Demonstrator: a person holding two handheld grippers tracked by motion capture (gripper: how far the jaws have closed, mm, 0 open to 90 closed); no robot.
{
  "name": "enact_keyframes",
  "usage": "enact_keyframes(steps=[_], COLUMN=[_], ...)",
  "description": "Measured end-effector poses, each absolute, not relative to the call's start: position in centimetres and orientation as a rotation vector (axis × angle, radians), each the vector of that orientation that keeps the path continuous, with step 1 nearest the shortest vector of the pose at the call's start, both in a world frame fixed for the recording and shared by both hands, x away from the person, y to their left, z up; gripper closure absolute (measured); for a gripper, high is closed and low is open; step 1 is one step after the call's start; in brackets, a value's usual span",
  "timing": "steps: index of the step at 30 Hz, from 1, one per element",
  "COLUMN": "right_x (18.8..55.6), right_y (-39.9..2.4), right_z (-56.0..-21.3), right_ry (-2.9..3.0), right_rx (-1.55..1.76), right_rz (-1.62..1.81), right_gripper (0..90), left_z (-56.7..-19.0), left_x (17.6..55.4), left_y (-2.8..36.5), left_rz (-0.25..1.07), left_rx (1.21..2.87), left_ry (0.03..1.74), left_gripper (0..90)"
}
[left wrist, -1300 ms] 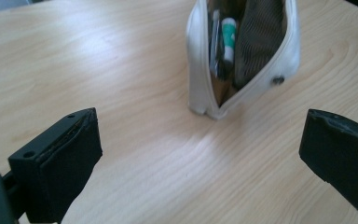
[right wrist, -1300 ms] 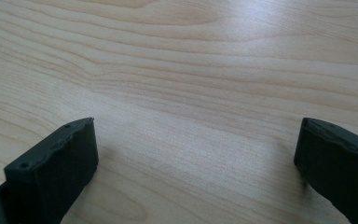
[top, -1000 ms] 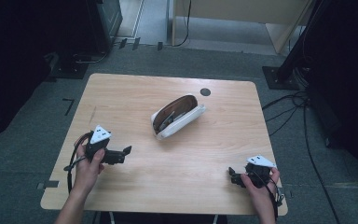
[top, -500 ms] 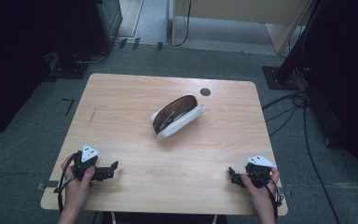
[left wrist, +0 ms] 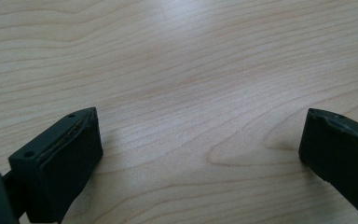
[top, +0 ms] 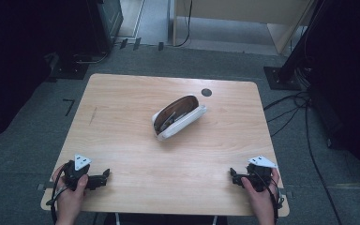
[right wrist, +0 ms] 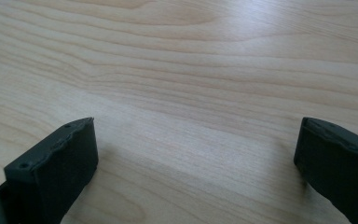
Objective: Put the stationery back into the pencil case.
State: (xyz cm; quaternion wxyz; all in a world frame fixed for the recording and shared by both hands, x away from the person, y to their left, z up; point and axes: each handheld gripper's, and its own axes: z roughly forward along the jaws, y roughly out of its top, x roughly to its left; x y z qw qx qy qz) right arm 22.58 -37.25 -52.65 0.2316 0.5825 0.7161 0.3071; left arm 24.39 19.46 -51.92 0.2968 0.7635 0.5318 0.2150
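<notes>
— Pouch [top: 179, 117], where is it? Start big.

— Biggest first, then: the table [top: 122, 112], bare pale wood. The pouch lies near its middle, a little toward the far edge, set on a slant. It is white outside, brown inside, its mouth gaping. Something dark and slim lies inside; I cannot tell what.

— Anything else near the pouch?

— A small dark disc [top: 206, 92] just beyond it, toward the far right. That's all.

— And the grippers?

— Both are well apart from the pouch, at the near edge. The left gripper [top: 104, 176] sits to the pouch's near left, the right gripper [top: 233, 174] to its near right, each in a hand. In the gripper views the jaws of each stand wide apart with only bare wood between them, holding nothing.

— So how far along is the work?

— Either finished or not begun, I'd judge. Nothing is being reached for. The pouch is unzipped with things inside, so if closing it is wanted, that is left to do.
</notes>
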Motion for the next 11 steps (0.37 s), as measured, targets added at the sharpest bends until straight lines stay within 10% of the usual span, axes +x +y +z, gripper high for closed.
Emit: enact_keyframes(steps=[11], right_x=[22.35], right_y=[-37.03], right_z=[-52.65], right_ry=[1.917], right_rx=[1.647], right_rz=[0.825], right_gripper=[0.0], left_z=[-51.91], left_x=[24.12], left_y=[19.41], left_rz=[0.58], left_rx=[2.019], left_ry=[1.434], left_gripper=[0.0])
